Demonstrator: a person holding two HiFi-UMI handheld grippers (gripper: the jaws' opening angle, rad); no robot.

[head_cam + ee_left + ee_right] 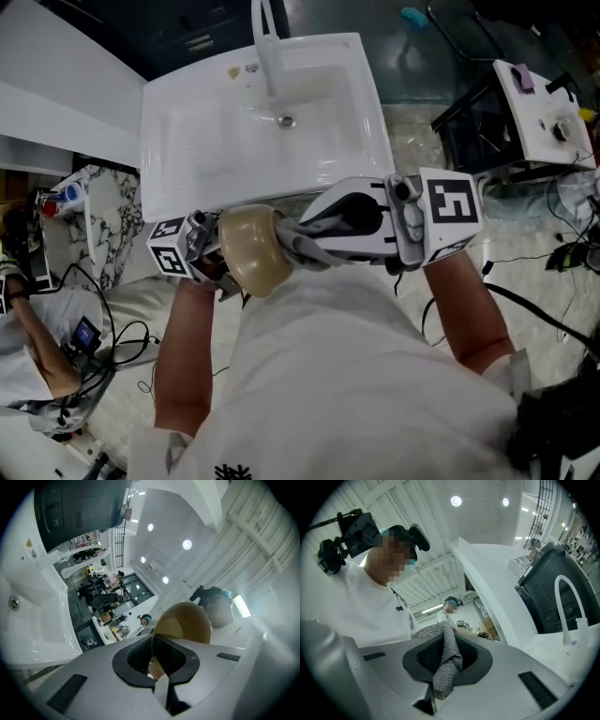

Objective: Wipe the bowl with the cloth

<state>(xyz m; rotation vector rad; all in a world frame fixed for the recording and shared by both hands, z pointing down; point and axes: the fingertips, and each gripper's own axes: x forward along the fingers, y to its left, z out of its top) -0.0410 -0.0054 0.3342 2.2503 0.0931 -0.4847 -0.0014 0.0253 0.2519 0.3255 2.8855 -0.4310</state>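
In the head view a tan bowl [253,248] is held up on its side in front of the person's chest, below the sink's front edge. My left gripper [217,262] is shut on the bowl's rim; the left gripper view shows the bowl [185,623] pinched between the closed jaws. My right gripper [302,234] comes in from the right and is shut on a grey woven cloth [446,665]. In the head view the cloth [298,242] reaches into the bowl's mouth.
A white sink [197,141] with a white curved faucet [266,42] lies straight ahead. A marble-patterned surface [108,220] and cables are on the floor at left. A black frame with a white unit [539,108] stands at right.
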